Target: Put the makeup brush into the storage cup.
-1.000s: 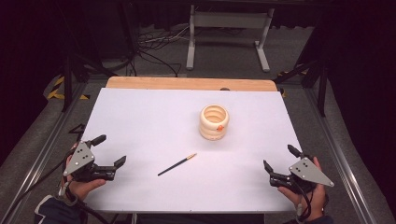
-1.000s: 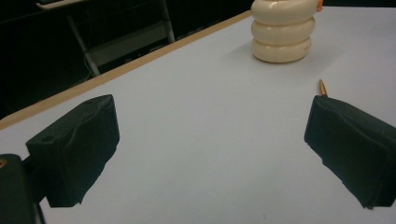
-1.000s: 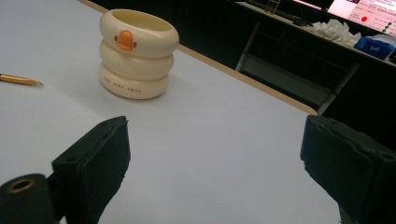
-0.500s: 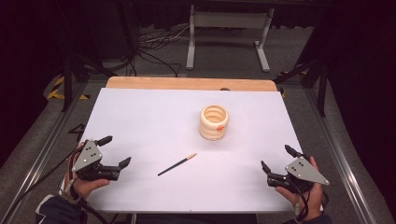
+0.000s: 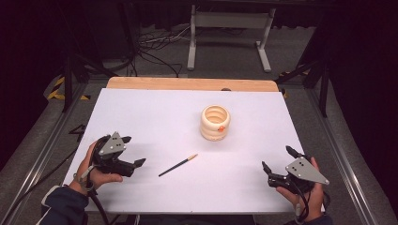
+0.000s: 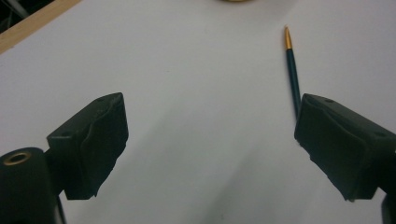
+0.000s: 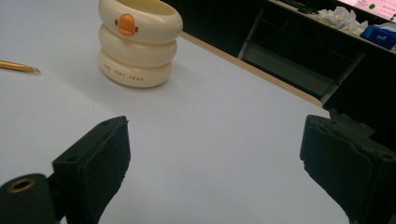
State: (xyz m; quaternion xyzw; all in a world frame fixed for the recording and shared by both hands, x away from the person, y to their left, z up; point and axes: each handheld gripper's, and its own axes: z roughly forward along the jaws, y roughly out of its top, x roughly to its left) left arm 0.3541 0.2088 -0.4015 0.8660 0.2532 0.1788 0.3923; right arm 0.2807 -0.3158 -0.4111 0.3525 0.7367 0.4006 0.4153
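The white table top (image 5: 155, 117) lies in a dark room, with a wooden strip (image 5: 187, 84) along its far edge and cables on the floor behind. I hold one gripper in each hand. My left gripper (image 5: 133, 164) is at the near left part of the sheet, its jaws spread wide and holding nothing. Compared with one second ago, it has come a little inward and turned toward the pen (image 5: 177, 165), while my right gripper (image 5: 272, 168) has stayed almost in its place at the near right, also wide open and empty.

The pen lies flat near the middle of the table, a little to the near side, its gold tip pointing to about 2 o'clock. From my left gripper it is at 3 o'clock, near but not touching. In the left gripper view the pen (image 6: 293, 74) runs up from beside one jaw, so it is not yet between the two jaws. I judge that the reach for the pen has begun.

The cream ringed cup (image 5: 215, 123) stands upright at 1 o'clock from the pen, well apart. Around the pen the sheet is bare on every side, and the near edge is not close.
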